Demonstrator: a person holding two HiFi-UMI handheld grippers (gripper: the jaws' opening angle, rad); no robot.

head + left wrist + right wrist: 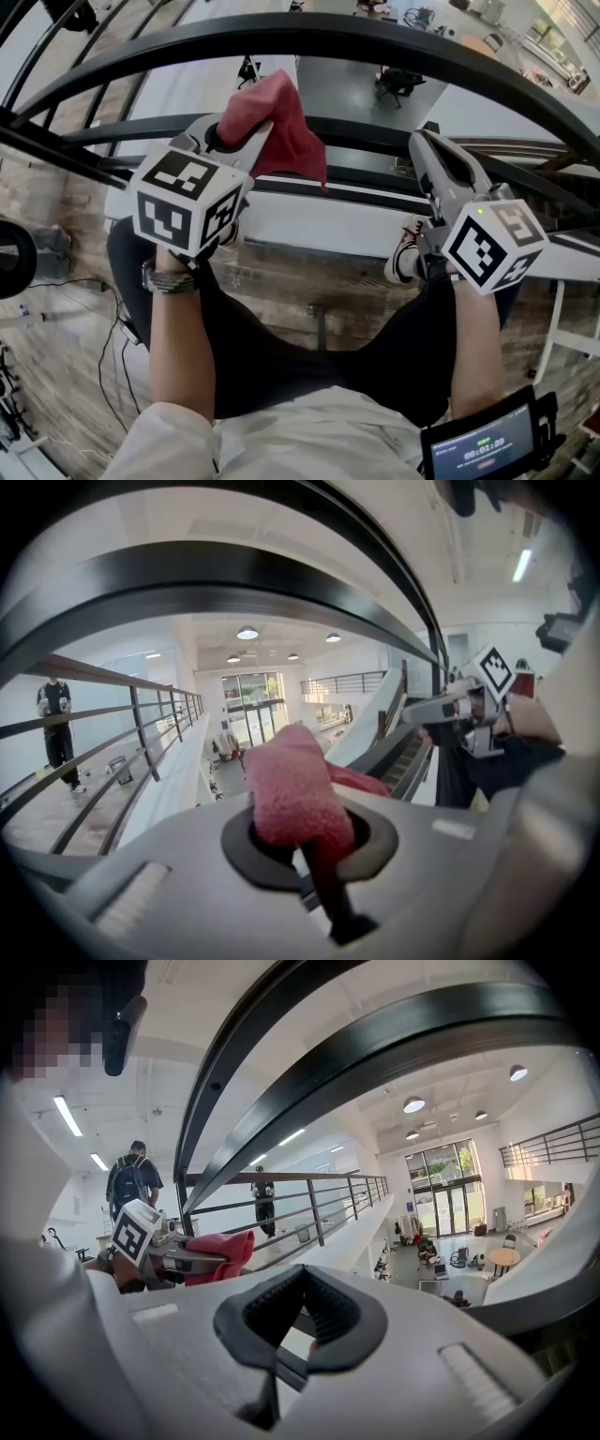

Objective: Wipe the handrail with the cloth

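Observation:
The black handrail [328,33] arcs across the top of the head view, with a lower black rail [375,133] behind both grippers. My left gripper [246,141] is shut on a red cloth [281,122], which bunches up above its jaws and sits below the handrail without touching it. In the left gripper view the cloth [295,789] fills the jaws, under the handrail [234,583]. My right gripper [424,142] is to the right, shut and holding nothing. The right gripper view shows its jaws [302,1321] closed beneath the handrail [422,1049], with the cloth [220,1252] off to the left.
Beyond the railing is a drop to a lower hall floor [347,84]. People stand on a far walkway [56,728], [131,1180]. A small screen [483,450] is at my lower right. Cables [112,356] lie on the wooden floor at left.

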